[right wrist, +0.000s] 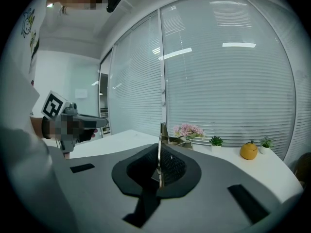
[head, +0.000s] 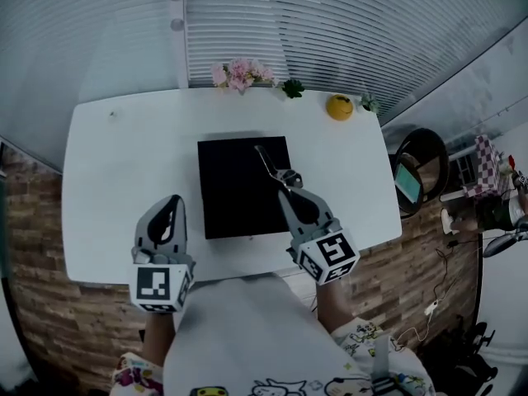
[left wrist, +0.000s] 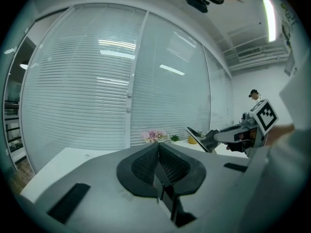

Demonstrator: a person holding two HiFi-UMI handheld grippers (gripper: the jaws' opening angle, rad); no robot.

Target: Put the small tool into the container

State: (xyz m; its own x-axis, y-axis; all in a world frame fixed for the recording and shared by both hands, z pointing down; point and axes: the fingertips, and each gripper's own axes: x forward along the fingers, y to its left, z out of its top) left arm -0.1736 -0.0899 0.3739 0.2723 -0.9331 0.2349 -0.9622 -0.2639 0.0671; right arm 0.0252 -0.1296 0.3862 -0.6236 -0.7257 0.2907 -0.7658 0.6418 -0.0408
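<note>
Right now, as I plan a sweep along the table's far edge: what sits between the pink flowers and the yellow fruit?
A small green plant. The head view shows it between the pink flowers and the yellow fruit.

Two tongs, one tool, one tray, two plants, one fruit.

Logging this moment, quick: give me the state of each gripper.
Left gripper: closed, nothing in it.
Right gripper: closed on the small metal tool.
</note>
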